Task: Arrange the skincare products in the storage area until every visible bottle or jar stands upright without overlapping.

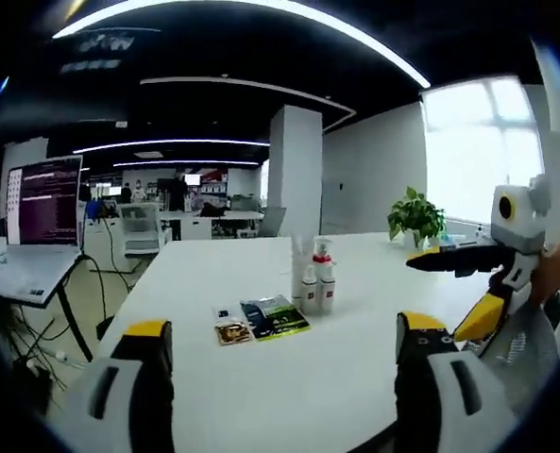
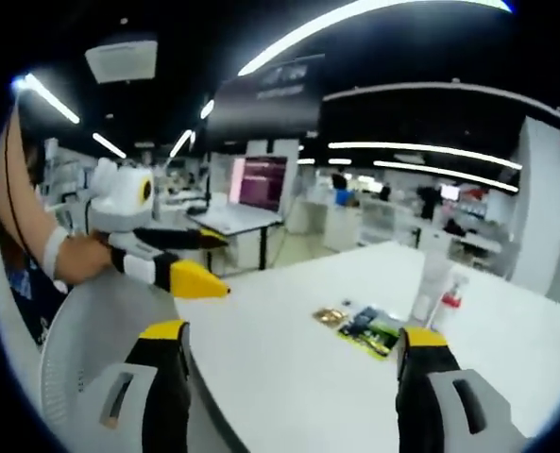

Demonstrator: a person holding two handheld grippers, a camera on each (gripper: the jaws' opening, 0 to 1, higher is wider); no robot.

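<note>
2 upright bottles (image 1: 317, 283) and 2 sachets (image 1: 261, 323); both hand-held grippers (image 1: 284, 354) (image 2: 294, 359) gape empty.

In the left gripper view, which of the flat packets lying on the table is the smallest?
The brown packet, lying left of the larger green packet. It is smaller and squarer; the green one is longer and sits nearer the bottles.

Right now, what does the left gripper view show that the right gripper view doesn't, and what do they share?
Left gripper view only: a green potted plant at the table's far edge, bright windows behind it, and the right gripper.

Right gripper view only: the left gripper, held by a hand, and a grey mesh chair back.

Shared: the white table, white bottles with a red-topped one, flat green and brown packets, and a lit laptop screen.
</note>
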